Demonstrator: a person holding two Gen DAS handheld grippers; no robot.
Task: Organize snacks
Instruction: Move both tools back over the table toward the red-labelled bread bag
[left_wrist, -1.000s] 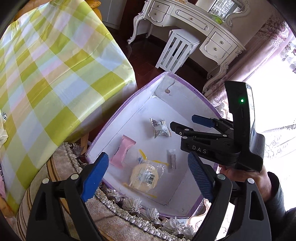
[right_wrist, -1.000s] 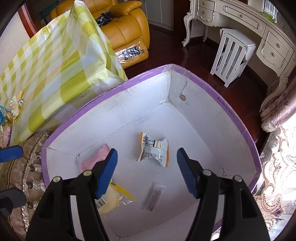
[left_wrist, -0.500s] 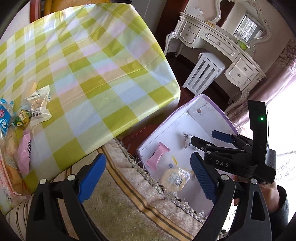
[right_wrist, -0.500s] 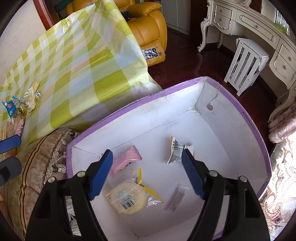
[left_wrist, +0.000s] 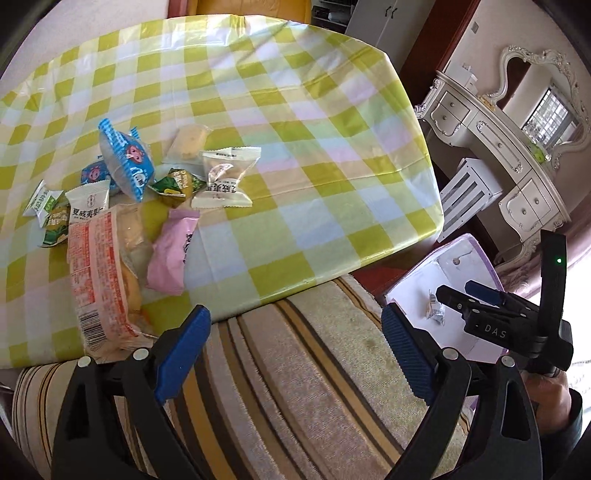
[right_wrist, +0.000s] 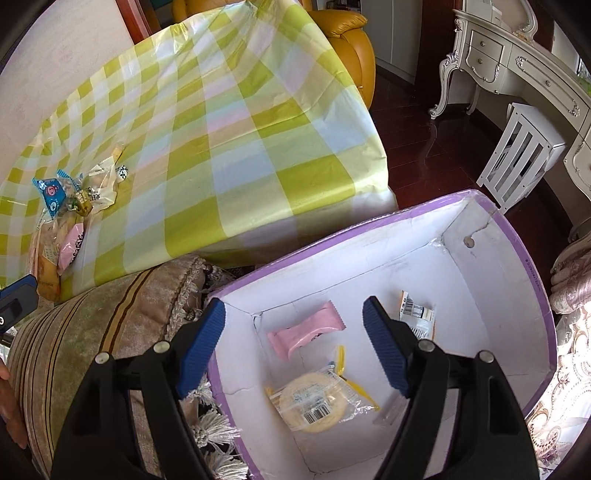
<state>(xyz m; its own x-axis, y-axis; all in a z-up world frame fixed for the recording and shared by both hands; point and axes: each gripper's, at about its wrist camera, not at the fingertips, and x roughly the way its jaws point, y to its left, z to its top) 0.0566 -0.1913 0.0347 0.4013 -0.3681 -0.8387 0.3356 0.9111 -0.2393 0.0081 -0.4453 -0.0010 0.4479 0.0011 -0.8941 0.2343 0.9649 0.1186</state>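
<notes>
Several wrapped snacks lie in a heap on the yellow checked tablecloth (left_wrist: 295, 155): a pink pack (left_wrist: 170, 254), a long orange-printed bread bag (left_wrist: 99, 273), a white pack (left_wrist: 225, 177) and a blue-striped cup (left_wrist: 125, 162). My left gripper (left_wrist: 295, 350) is open and empty above a striped cushion, short of the heap. My right gripper (right_wrist: 295, 347) is open and empty over the purple-rimmed white box (right_wrist: 517, 258). In the box lie a pink pack (right_wrist: 306, 332), a round yellow cake in clear wrap (right_wrist: 314, 402) and a white barcode pack (right_wrist: 417, 314). The right gripper also shows in the left wrist view (left_wrist: 476, 302).
A striped fringed cushion (left_wrist: 314, 387) lies between table and box. A white stool (right_wrist: 521, 158) and an ornate white dresser (right_wrist: 517, 55) stand on the dark floor behind. A yellow armchair (right_wrist: 354, 48) is beyond the table.
My left gripper has swung left from over the box to face the snack heap on the table. My right gripper has pulled back a little from the box. Both stay open.
</notes>
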